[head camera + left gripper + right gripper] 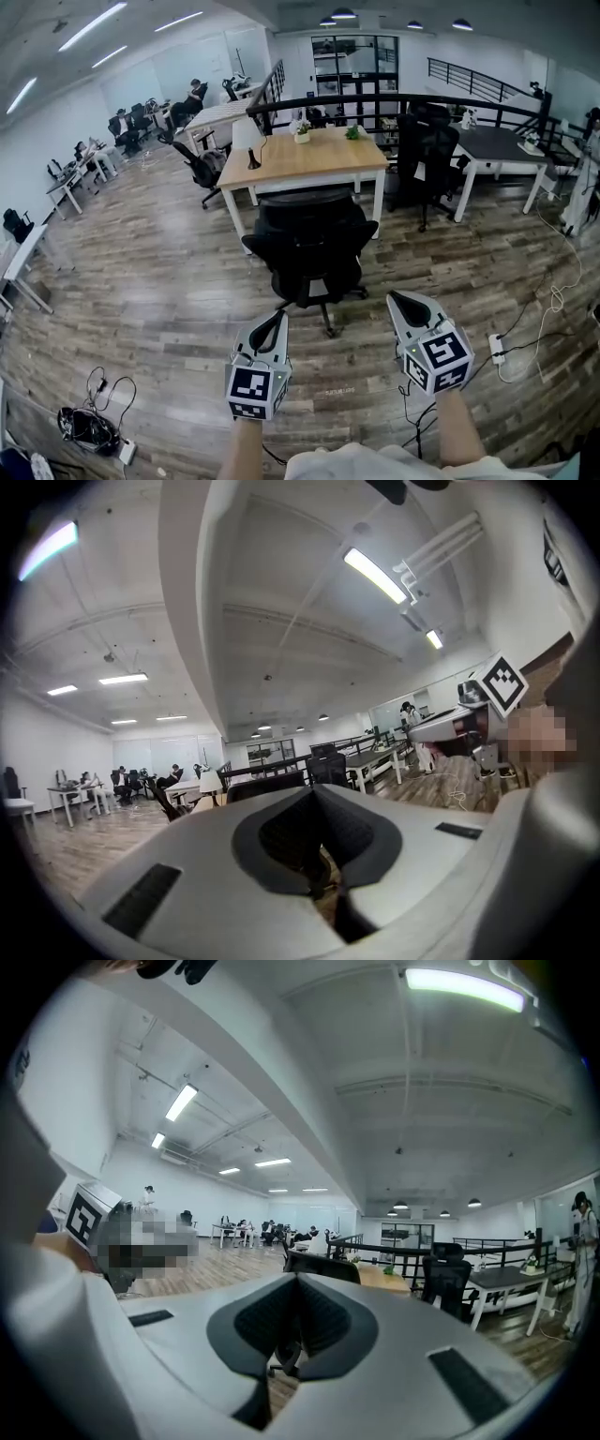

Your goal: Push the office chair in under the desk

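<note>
A black office chair (314, 246) stands on the wood floor with its back toward me, just in front of a wooden desk (309, 155) with white legs. Its seat is outside the desk's edge. My left gripper (278, 317) and right gripper (398, 298) are held side by side behind the chair, both shut and empty, and neither touches it. In the left gripper view the chair's back (267, 785) shows just past the left gripper (314, 789). In the right gripper view the chair (323, 1267) and the desk (380, 1277) lie beyond the right gripper (297, 1277).
A second black chair (427, 155) and a dark-topped desk (502, 145) stand at the right. Another chair (202, 169) is left of the wooden desk. A power strip with cables (497, 349) lies on the floor right; a bag and cables (89, 429) left. People sit far back left.
</note>
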